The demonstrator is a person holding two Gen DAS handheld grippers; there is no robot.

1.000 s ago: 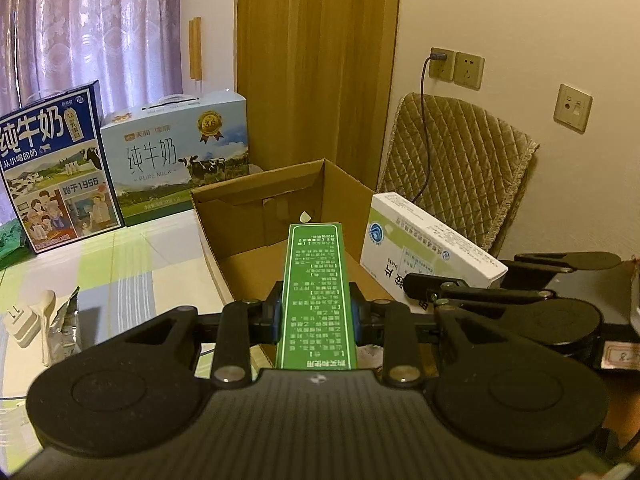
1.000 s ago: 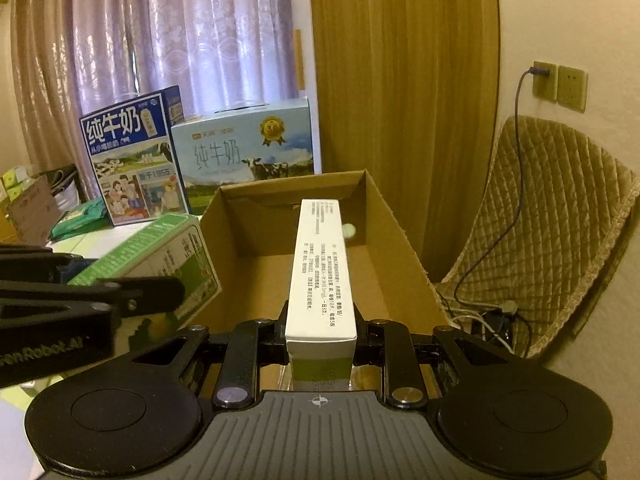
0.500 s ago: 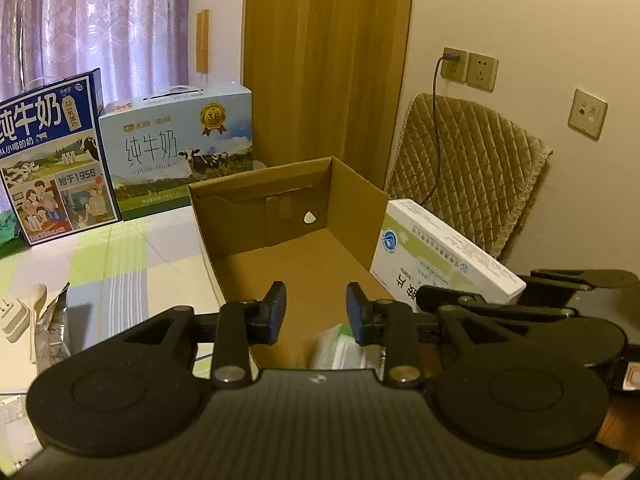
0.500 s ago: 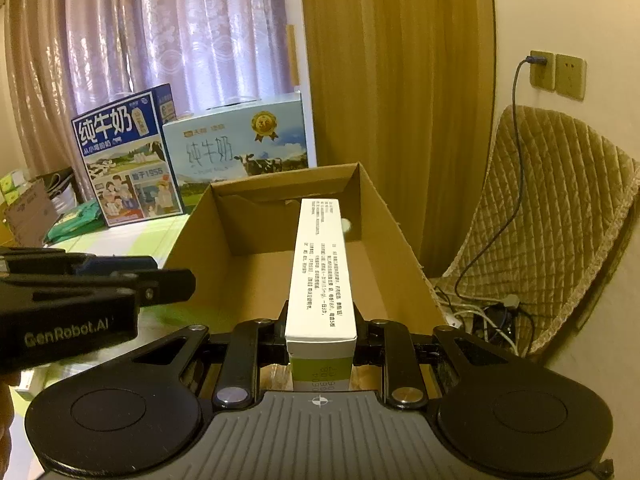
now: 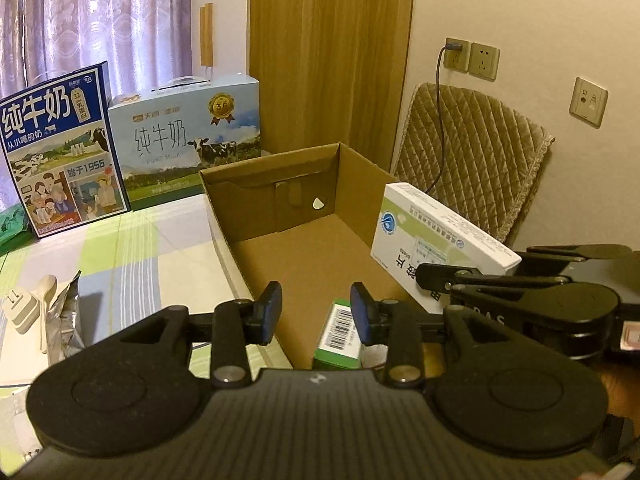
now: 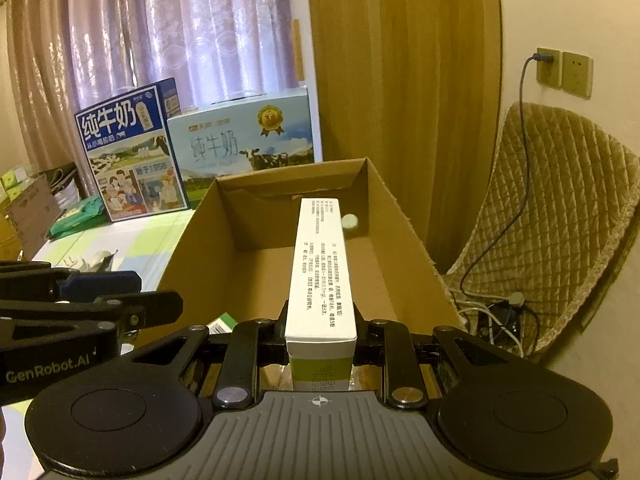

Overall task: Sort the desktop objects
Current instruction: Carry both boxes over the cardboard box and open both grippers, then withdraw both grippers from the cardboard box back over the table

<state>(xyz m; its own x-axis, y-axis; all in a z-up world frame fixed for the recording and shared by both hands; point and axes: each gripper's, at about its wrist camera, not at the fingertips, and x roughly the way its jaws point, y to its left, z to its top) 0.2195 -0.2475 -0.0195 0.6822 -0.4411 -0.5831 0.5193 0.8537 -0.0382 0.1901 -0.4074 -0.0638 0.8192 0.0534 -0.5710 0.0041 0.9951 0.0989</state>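
My left gripper [image 5: 316, 306] stands open above the near end of an open cardboard box [image 5: 360, 184]. A green box [image 5: 338, 336] with a barcode lies on the cardboard box floor just below its fingers. In the left wrist view my right gripper [image 5: 434, 276] holds a white and green medicine box [image 5: 436, 236] over the box's right wall. From the right wrist view, my right gripper [image 6: 320, 316] is shut on that white medicine box [image 6: 322, 272], which points into the cardboard box [image 6: 200, 232]. A corner of the green box [image 6: 222, 324] shows at lower left.
Two milk cartons [image 5: 60, 152] [image 5: 188, 136] stand at the back of the checked tablecloth [image 5: 140, 248]. A white plug adapter [image 5: 18, 308], a spoon and a foil packet [image 5: 64, 320] lie at left. A quilted chair [image 5: 476, 168] and wall sockets [image 5: 472, 58] are to the right.
My left gripper opened and let go of the green box, which dropped into the cardboard box. The right gripper kept its hold on the white box and barely moved.
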